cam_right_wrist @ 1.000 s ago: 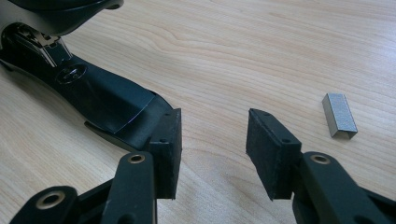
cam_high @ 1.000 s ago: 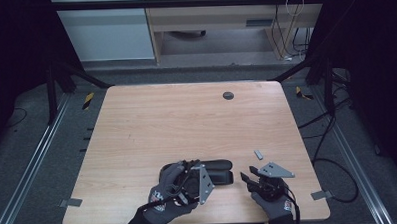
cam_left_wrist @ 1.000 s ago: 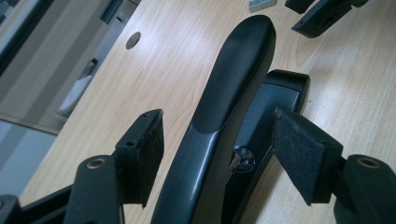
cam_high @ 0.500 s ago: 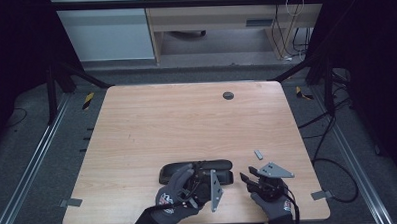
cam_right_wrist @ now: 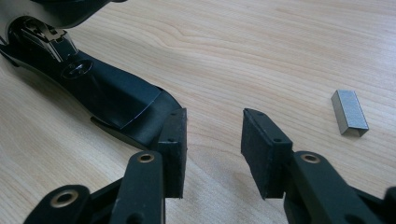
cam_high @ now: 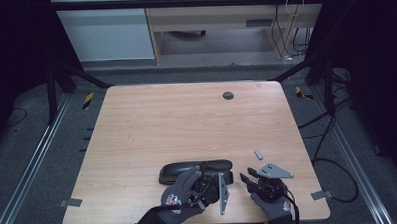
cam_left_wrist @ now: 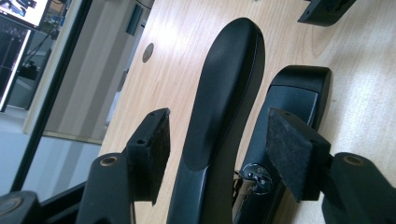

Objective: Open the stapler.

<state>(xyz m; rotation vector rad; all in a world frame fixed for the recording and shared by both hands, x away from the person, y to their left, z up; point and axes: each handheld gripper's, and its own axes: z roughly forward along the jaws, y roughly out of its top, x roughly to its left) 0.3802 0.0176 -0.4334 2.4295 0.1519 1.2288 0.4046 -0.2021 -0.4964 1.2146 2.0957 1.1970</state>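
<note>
A black stapler (cam_high: 196,168) lies swung open near the table's front edge. In the left gripper view its long top arm (cam_left_wrist: 229,93) runs between my jaws, with the base (cam_left_wrist: 299,93) alongside on the right. My left gripper (cam_left_wrist: 224,154) straddles that top arm; its jaws have just been closing, but a gap still shows at the left pad (cam_left_wrist: 159,144). My right gripper (cam_right_wrist: 212,149) stands open over bare wood and has also been closing. Its left pad (cam_right_wrist: 175,144) sits beside the end of the stapler's base (cam_right_wrist: 121,102). A strip of staples (cam_right_wrist: 349,113) lies to the right.
The wooden table (cam_high: 187,122) has a round grey grommet (cam_high: 228,95) near its far edge. The staple strip (cam_high: 258,154) lies just beyond my right gripper (cam_high: 249,180). Gloved hands hold both grippers at the front edge, the left gripper (cam_high: 207,180) over the stapler.
My left hand has slid right along the stapler and rolled, so its grey plate now stands on edge. The right hand has kept its place.
</note>
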